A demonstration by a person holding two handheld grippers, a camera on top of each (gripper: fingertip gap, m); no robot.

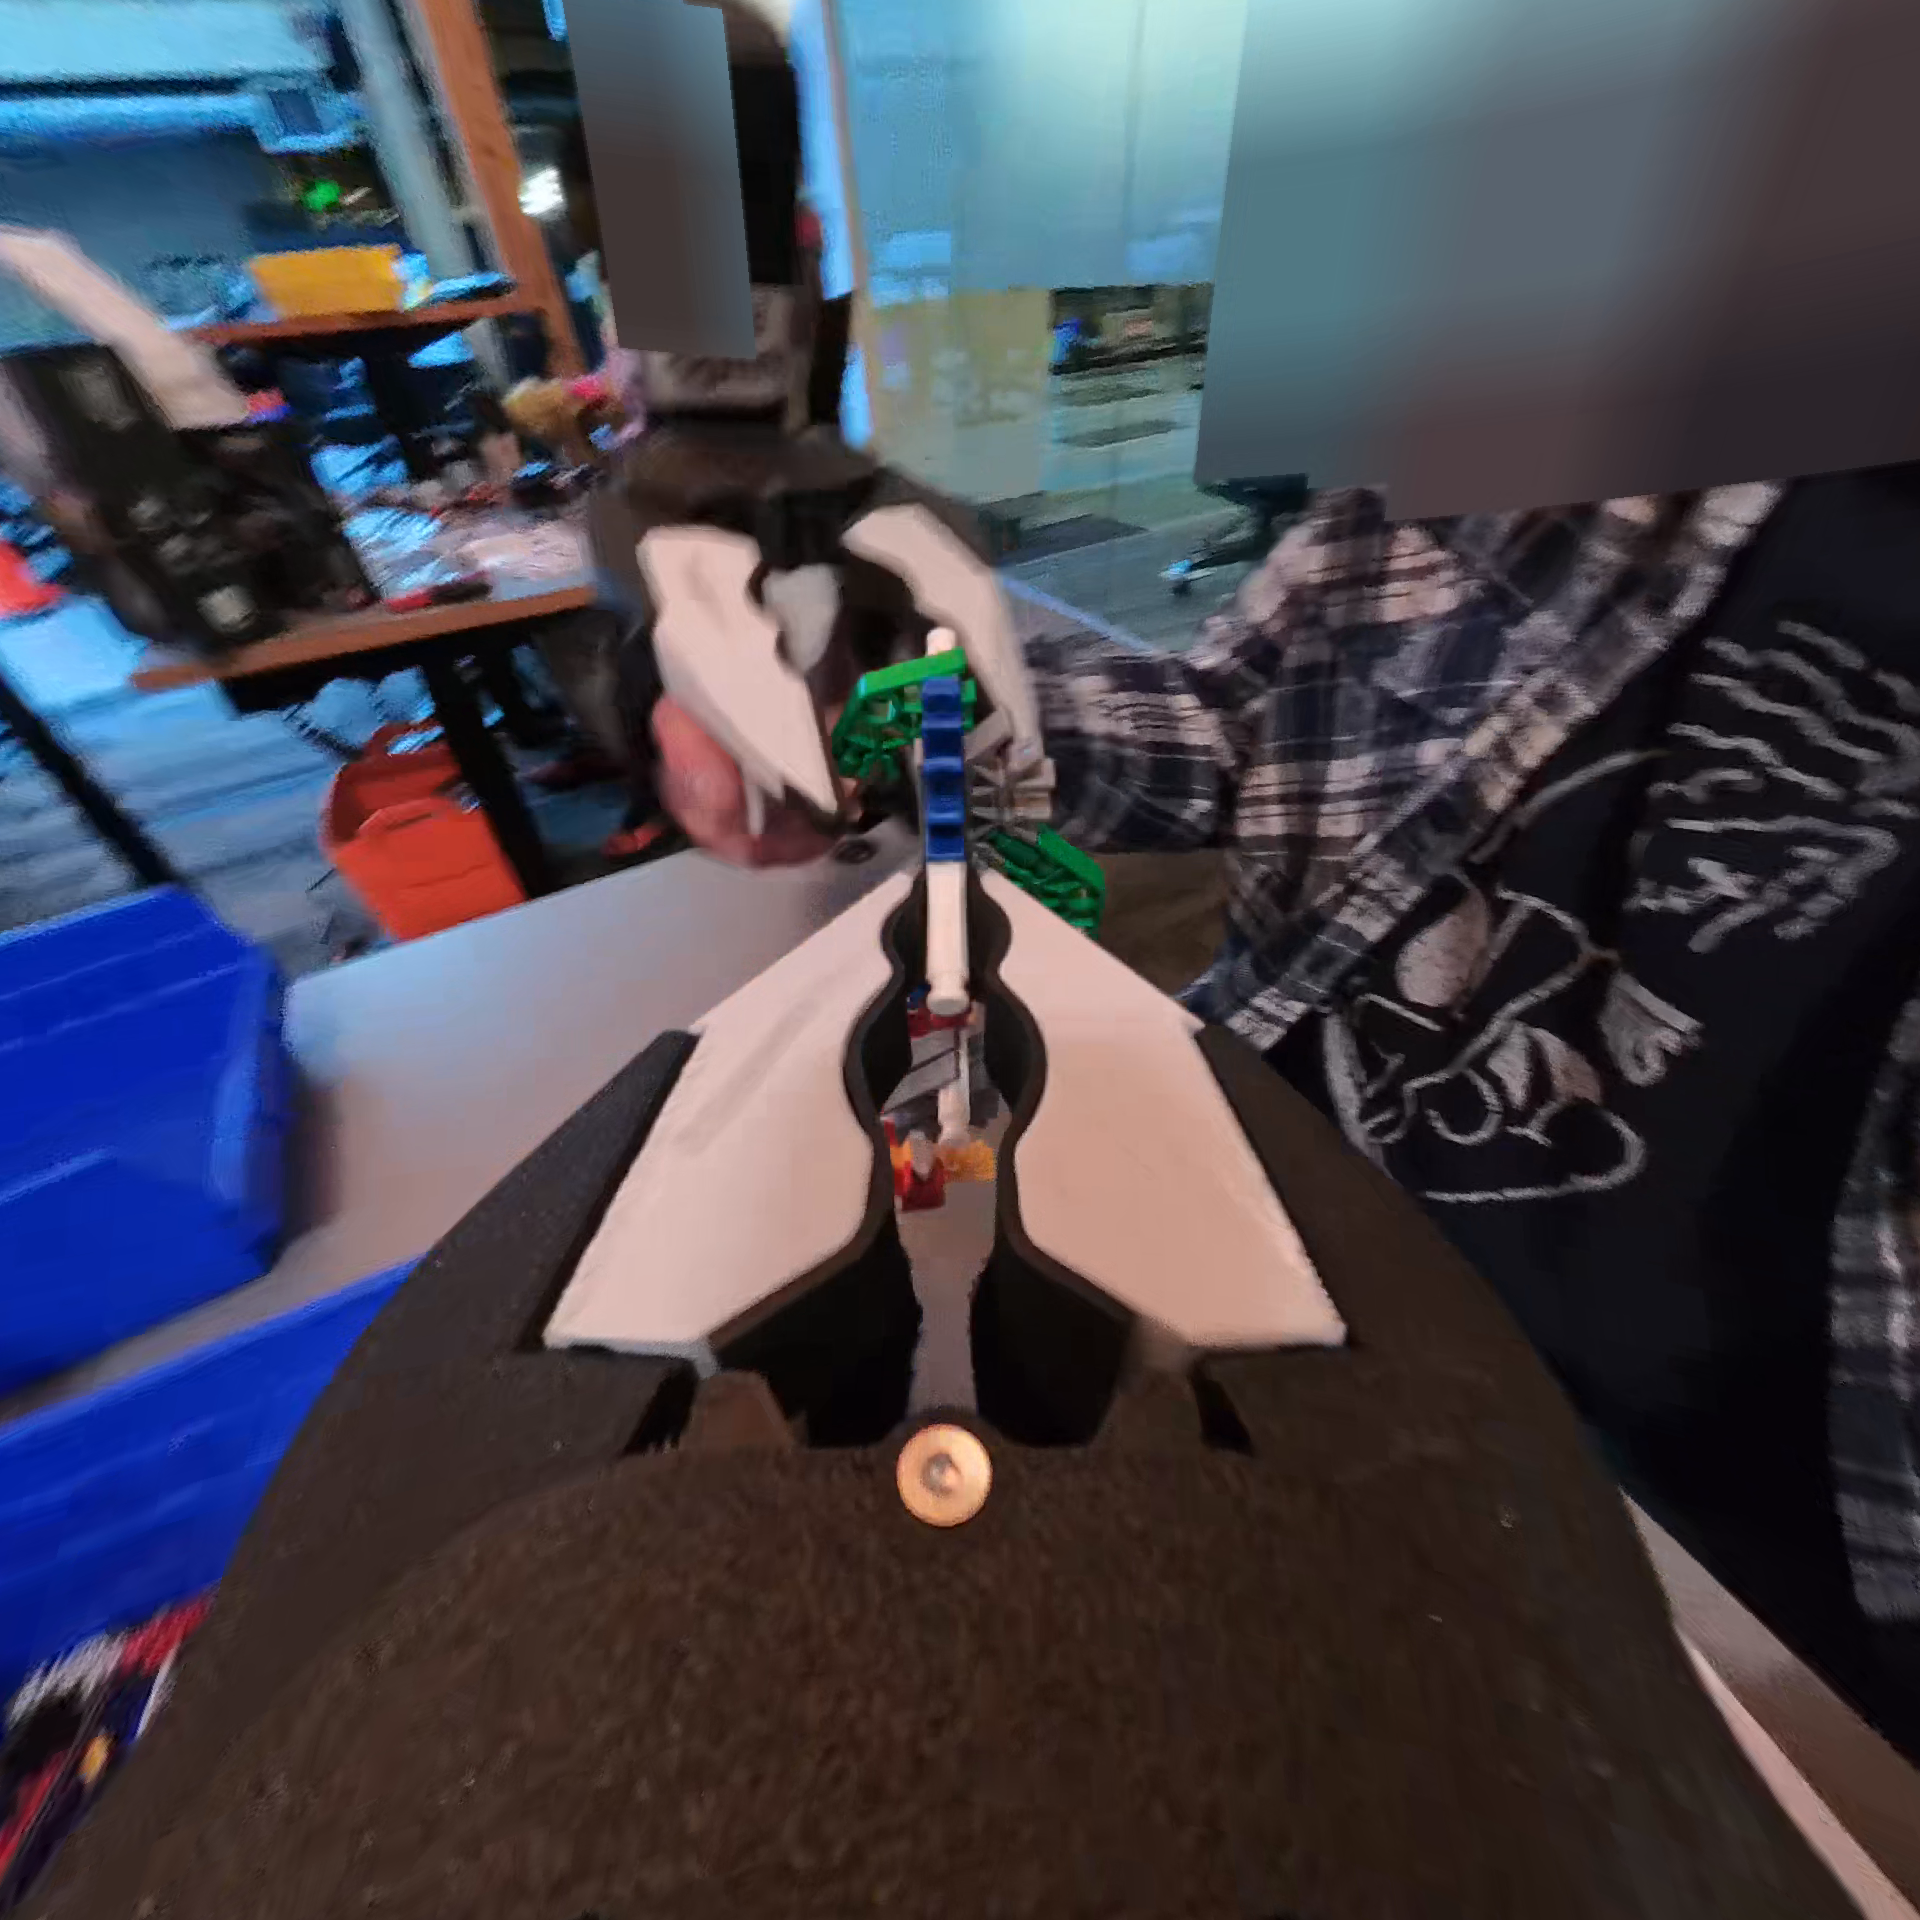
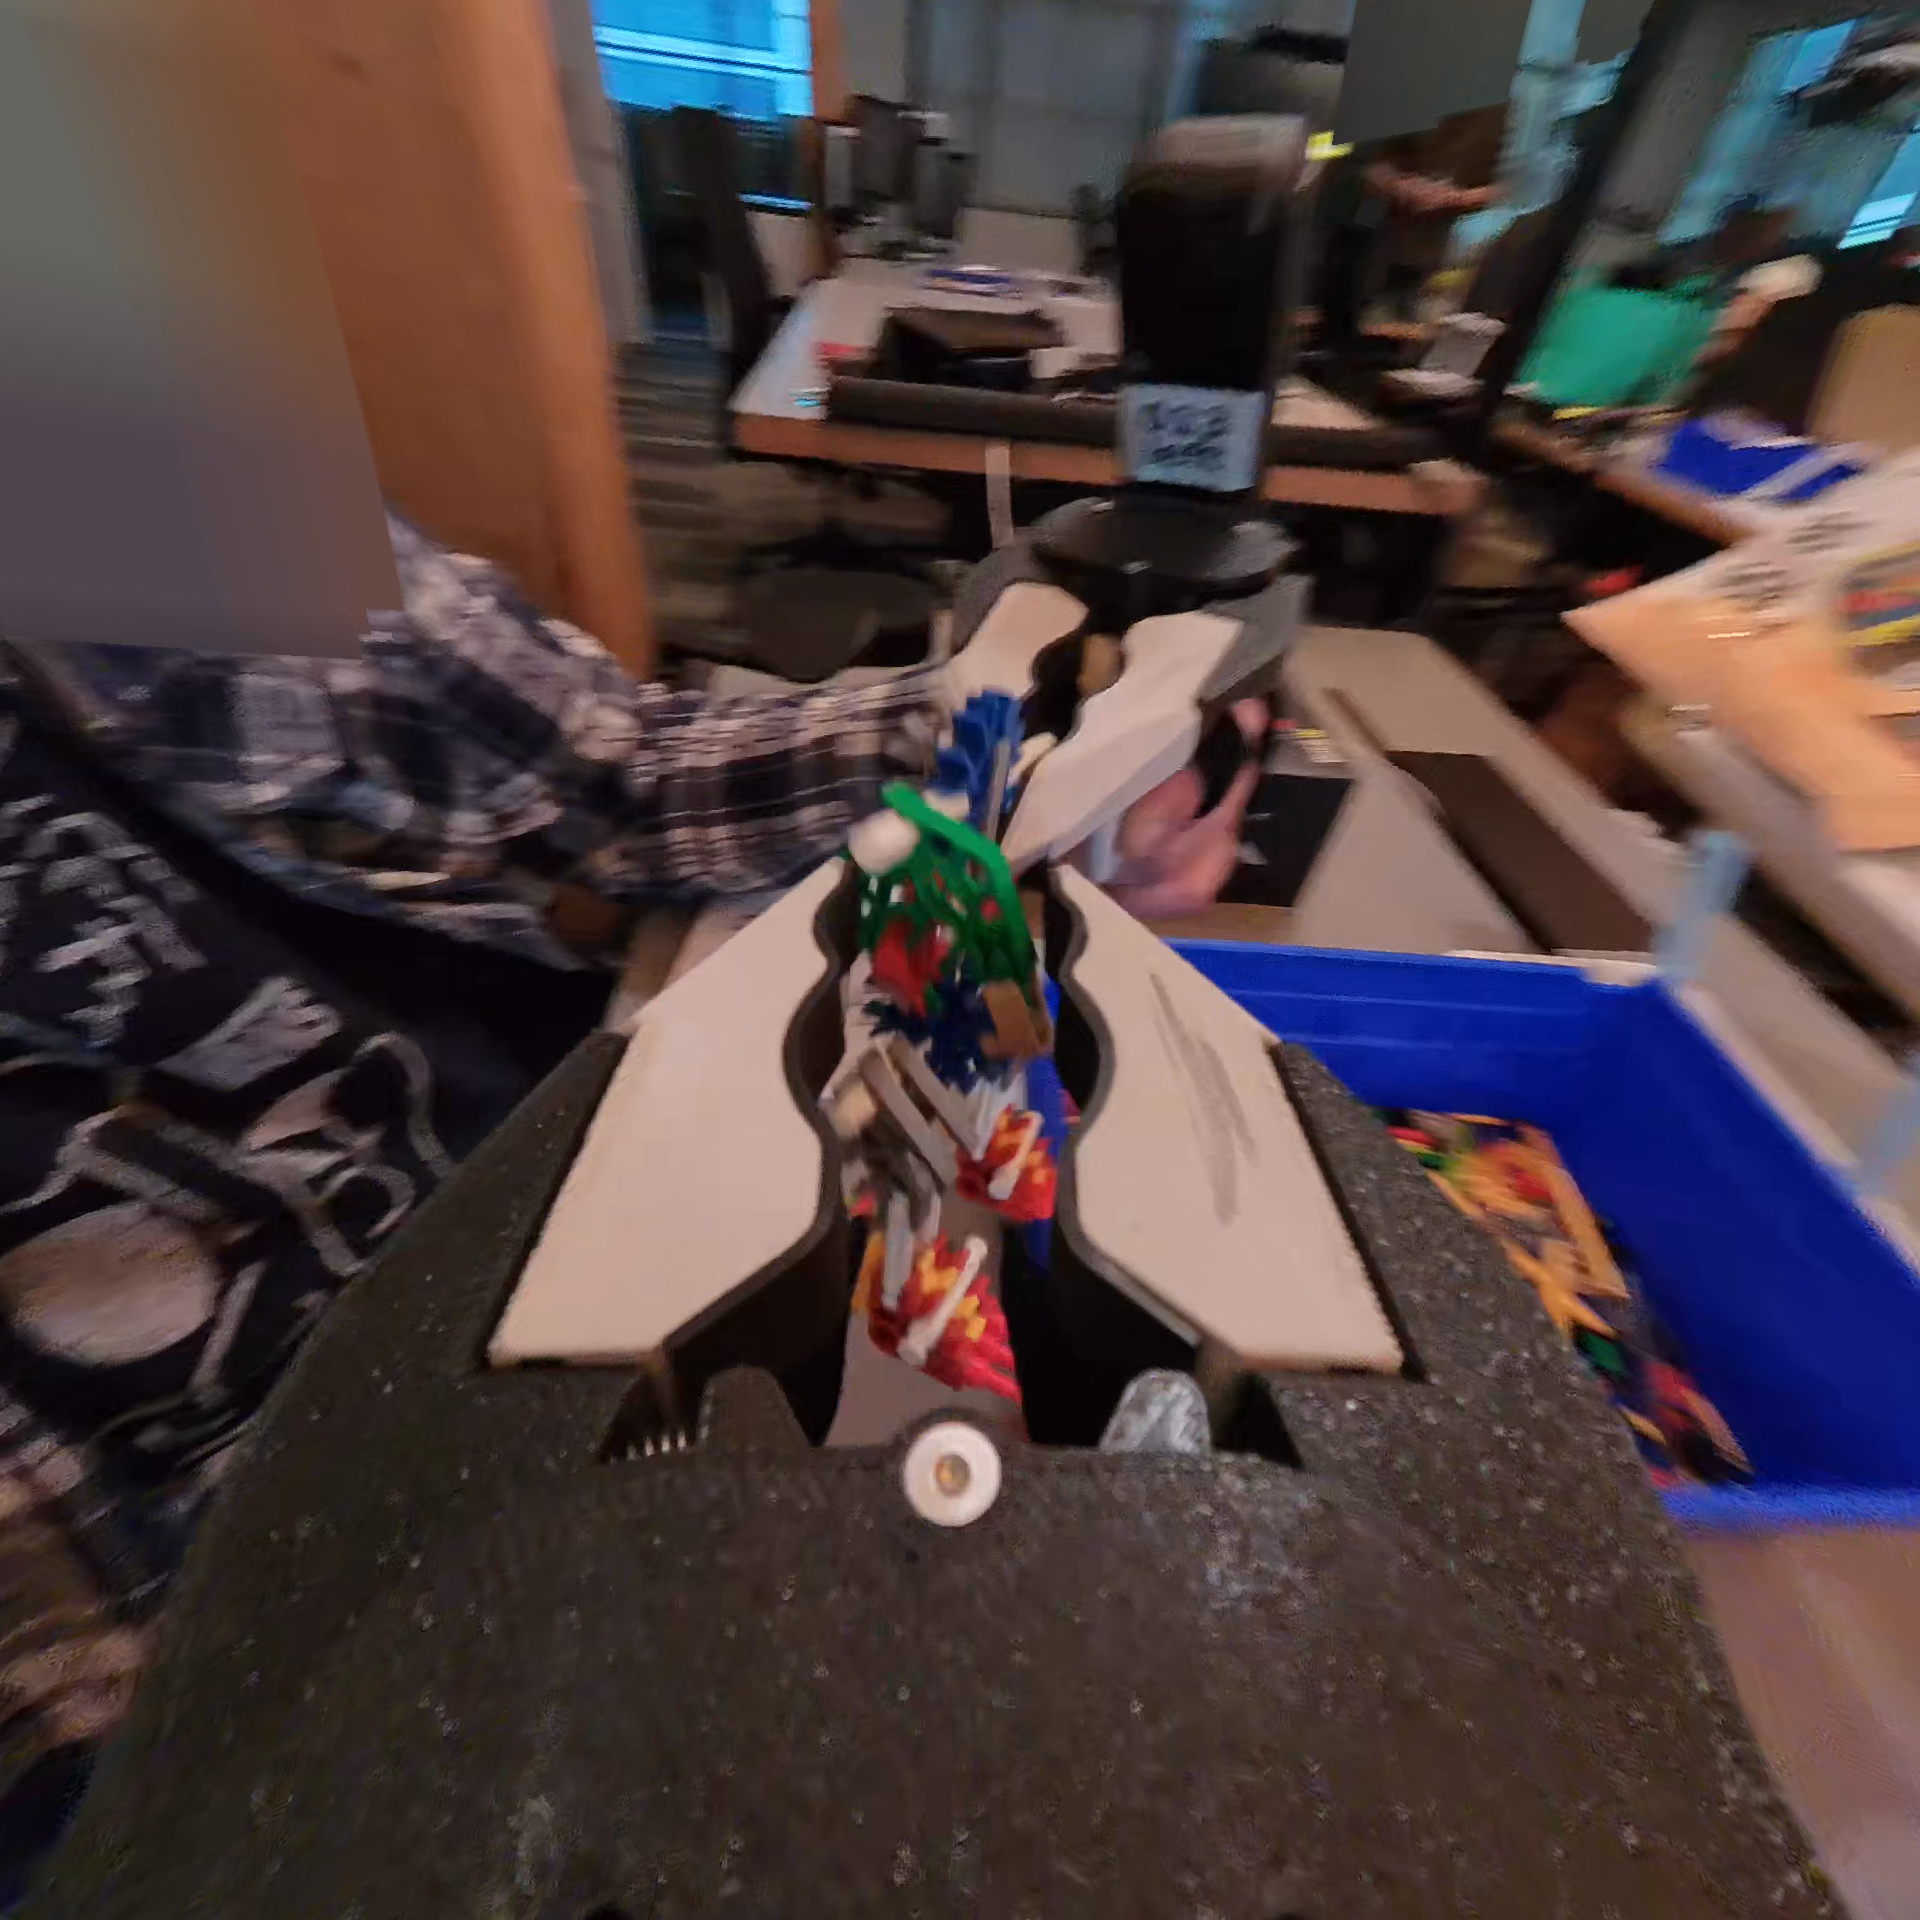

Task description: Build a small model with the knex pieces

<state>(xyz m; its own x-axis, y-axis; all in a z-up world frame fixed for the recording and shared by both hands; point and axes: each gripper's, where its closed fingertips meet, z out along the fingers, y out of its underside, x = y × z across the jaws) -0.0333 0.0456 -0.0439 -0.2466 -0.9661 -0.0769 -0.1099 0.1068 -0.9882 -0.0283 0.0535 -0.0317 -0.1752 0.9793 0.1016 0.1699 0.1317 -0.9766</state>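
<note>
A toy model of snap-together rods and connectors is held in the air between both grippers. My left gripper is shut on the model's white rod, just below a stack of blue connectors. Green mesh panels sit beside them. The right gripper faces me, closed around the green part. In the right wrist view my right gripper is shut on the model, with green, red, blue and grey pieces between the fingers. The left gripper grips the blue end beyond.
A grey table lies below. Blue bins stand at the left. Another blue bin at the right holds several loose coloured pieces. A person in a plaid shirt stands close. An orange bag and cluttered desks lie beyond.
</note>
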